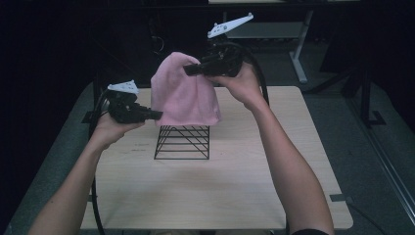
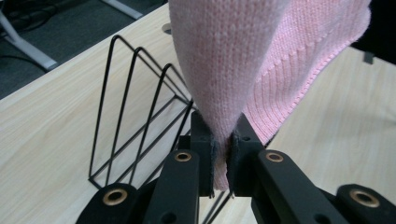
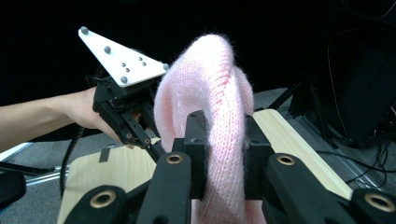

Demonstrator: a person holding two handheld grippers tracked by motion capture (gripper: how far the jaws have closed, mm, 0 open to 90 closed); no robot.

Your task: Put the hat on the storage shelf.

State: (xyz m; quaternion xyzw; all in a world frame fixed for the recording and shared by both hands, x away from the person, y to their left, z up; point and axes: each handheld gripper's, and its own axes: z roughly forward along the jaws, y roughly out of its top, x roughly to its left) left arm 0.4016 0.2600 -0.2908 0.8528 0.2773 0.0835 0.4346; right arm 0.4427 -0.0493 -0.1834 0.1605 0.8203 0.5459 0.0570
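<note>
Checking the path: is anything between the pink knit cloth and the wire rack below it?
Nothing visible. The cloth hangs from both tongs, left and right, right above the rack, its lower edge at the rack's top; touching or not, I cannot tell.

Left gripper [image 2: 223,161] clamped on a fold of pink knit cloth [image 2: 243,60], which rises up and right. Black wire rack [image 2: 135,116] stands just behind, on the pale wooden table [image 2: 42,135].
</note>
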